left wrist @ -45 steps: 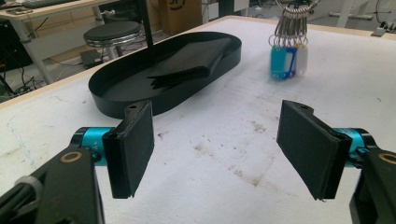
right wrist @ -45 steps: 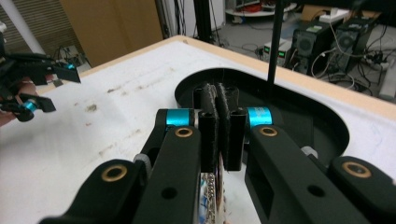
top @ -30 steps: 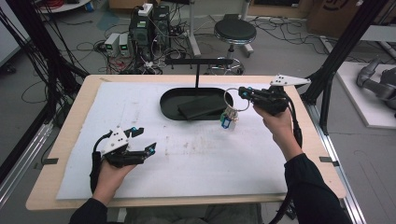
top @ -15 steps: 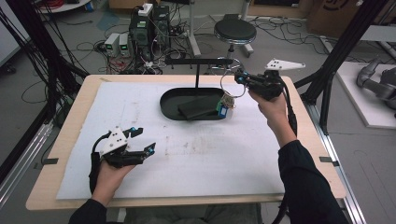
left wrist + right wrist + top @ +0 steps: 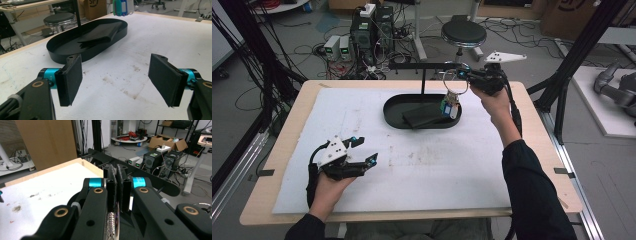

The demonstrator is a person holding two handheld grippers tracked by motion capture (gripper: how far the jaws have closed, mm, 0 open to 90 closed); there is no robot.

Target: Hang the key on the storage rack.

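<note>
Key ring [image 5: 455, 82] with hanging tags [image 5: 449, 108] is pinched in the right gripper [image 5: 464, 75], beside the rack's bar [image 5: 422, 65] above the black tray [image 5: 393, 116]. Hanging step, I judge; next, thread it over the bar end. Left gripper [image 5: 362, 152] rests wide, idle.

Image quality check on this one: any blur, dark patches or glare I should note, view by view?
High view: soft and low-resolution overall, the key ring in the right tool thin and faint. Left gripper view: sharp, even light, black tray interior dark. Right gripper view: near jaws blurred, background sharper, small glint on the metal ring.
</note>
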